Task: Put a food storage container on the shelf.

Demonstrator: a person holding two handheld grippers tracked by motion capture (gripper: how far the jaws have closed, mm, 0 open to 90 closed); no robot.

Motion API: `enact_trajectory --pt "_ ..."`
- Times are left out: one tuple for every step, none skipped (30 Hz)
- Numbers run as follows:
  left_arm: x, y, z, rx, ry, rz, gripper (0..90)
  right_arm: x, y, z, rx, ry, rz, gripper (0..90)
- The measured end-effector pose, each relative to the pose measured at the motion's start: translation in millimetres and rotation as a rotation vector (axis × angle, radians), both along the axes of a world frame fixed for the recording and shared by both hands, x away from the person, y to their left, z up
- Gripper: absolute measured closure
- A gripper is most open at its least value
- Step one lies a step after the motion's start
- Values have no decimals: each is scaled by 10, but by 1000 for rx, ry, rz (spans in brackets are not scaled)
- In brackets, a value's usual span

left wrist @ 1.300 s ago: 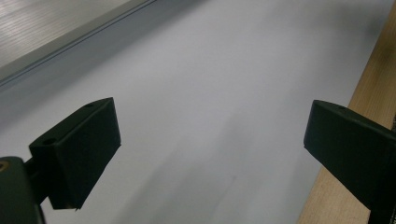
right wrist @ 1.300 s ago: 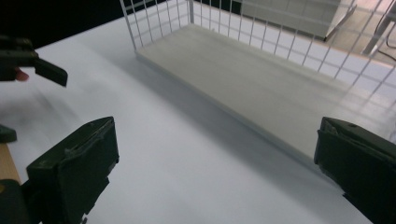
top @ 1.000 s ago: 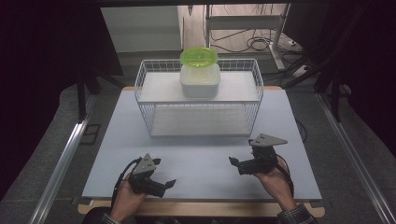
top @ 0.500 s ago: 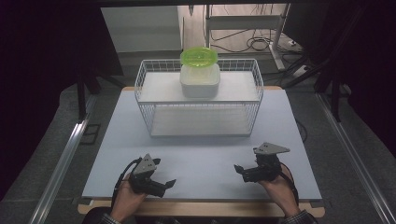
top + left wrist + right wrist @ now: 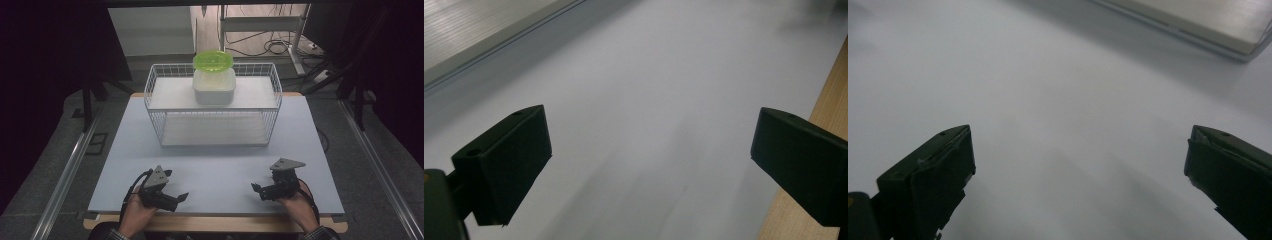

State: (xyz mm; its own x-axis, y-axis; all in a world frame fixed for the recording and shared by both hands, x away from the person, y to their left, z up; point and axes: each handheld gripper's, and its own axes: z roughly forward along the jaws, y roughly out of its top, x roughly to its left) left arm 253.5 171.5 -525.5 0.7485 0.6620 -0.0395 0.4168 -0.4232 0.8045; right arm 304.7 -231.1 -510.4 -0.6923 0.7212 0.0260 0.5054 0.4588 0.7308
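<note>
L tongs (image 5: pixel 181 198) and R tongs (image 5: pixel 256 189) are resting low near worktop (image 5: pixel 215 165) front edge, both w/ jaws wide apart, holding nothing; lidded container (image 5: pixel 214 80) is sitting atop wire basket (image 5: pixel 165 112), well apart from both.

Pale grey tabletop (image 5: pixel 215 165) edged in light wood at the near side; grey floor (image 5: pixel 55 150) all round, crossed by metal rails (image 5: pixel 67 175) left and right; dark surroundings at both sides; beyond, a white panel (image 5: pixel 150 32), a metal rack (image 5: pixel 260 35), loose cables (image 5: pixel 272 47) on the floor.
</note>
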Motion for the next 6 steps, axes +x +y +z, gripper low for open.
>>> enact_trajectory --pt "0 -1 -1 1 0 0 25 0 12 -15 -10 6 1 2" --pt "2 -2 -3 1 0 0 25 -2 19 -22 -22 7 1 2" --pt "3 -3 -2 1 0 0 25 -4 29 -30 -27 8 0 2" --pt "4 -4 -1 1 -1 1 24 -5 34 -34 -32 9 1 2" --pt "5 -5 0 -1 -2 1 24 -3 35 -37 -35 8 1 2" --pt "5 -5 0 -1 -2 1 24 -2 35 -39 -38 7 0 2"
